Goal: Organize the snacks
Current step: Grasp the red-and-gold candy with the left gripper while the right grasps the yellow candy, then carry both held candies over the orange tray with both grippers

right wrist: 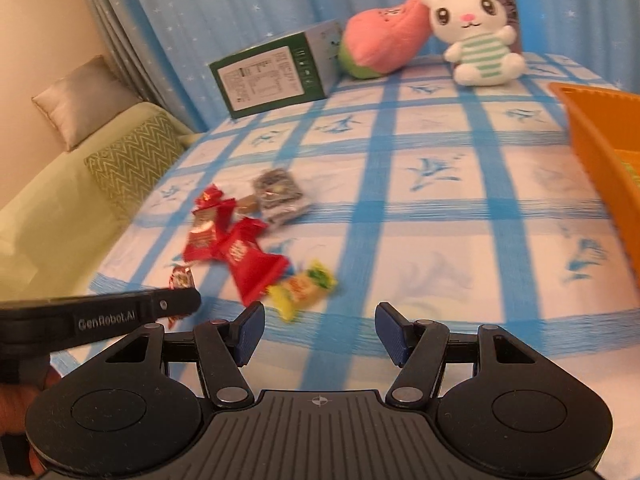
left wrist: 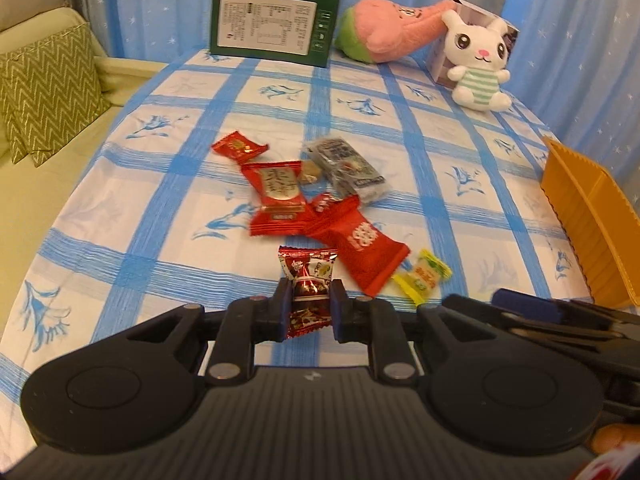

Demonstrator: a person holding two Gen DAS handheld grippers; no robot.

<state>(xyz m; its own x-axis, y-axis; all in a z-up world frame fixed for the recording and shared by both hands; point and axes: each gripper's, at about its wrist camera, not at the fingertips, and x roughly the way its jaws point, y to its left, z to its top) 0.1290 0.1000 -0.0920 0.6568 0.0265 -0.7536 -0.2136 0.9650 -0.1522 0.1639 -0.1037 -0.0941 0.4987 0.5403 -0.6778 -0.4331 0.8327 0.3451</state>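
Observation:
My left gripper (left wrist: 311,294) is shut on a small dark-red candy packet (left wrist: 308,276), held just above the cloth; it also shows in the right wrist view (right wrist: 182,278) beside the left gripper's arm (right wrist: 120,314). Ahead lie several snacks: a long red packet (left wrist: 356,246), a red square packet (left wrist: 276,196), a small red packet (left wrist: 239,147), a grey packet (left wrist: 346,168) and a yellow candy (left wrist: 424,276). My right gripper (right wrist: 319,330) is open and empty, near the yellow candy (right wrist: 304,290). An orange basket (right wrist: 600,136) stands at the right.
A blue-checked cloth (left wrist: 180,208) covers the table. At the back stand a green box (left wrist: 272,26), a pink plush (left wrist: 392,28) and a white bunny plush (left wrist: 478,64). A sofa with a zigzag cushion (left wrist: 44,88) is at the left. The orange basket (left wrist: 588,216) sits at the table's right edge.

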